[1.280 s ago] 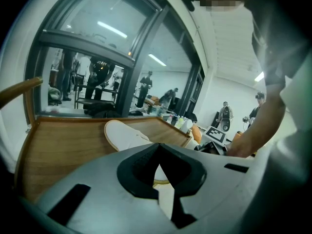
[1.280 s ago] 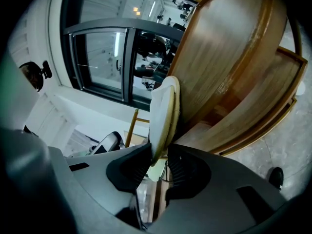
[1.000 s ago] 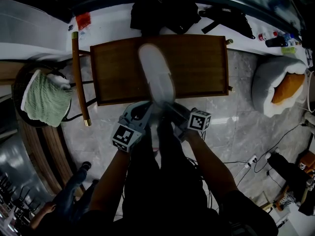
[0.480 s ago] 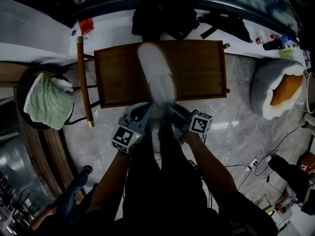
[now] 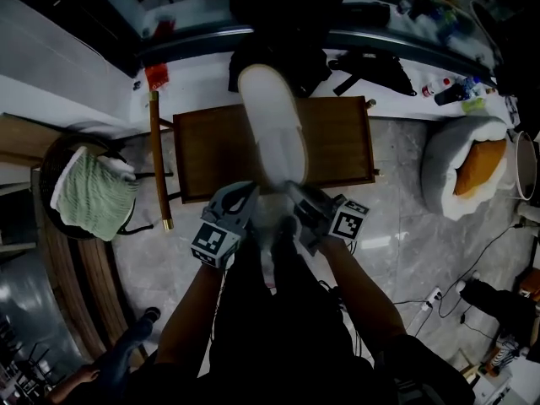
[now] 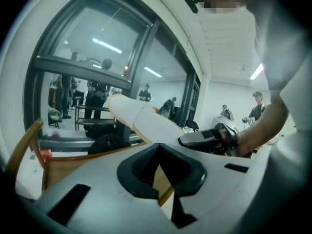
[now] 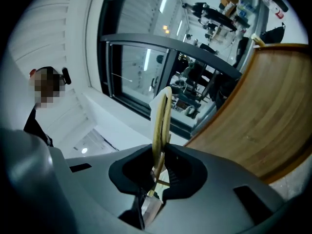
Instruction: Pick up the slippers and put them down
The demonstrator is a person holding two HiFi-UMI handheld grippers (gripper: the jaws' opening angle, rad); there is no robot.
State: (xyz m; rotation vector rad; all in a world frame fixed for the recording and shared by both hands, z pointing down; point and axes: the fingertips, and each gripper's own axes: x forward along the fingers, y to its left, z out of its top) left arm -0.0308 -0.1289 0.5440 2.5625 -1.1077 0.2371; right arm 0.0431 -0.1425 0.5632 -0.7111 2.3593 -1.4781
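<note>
head: steeply down | gripper views: close, roughly level | shared: slipper (image 5: 272,125)

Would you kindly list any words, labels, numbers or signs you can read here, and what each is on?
No text can be read.
On the bottles: labels too small and blurred.
On the red item: blurred, unreadable.
On the marker cubes: only black-and-white square patterns.
On the slippers: no print visible.

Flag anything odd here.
Nothing spilled or broken. Only oddity: the white slippers jut out over the wooden chair, pinched at one end by the left gripper and the right gripper, whose jaws have just been closing on them.
</note>
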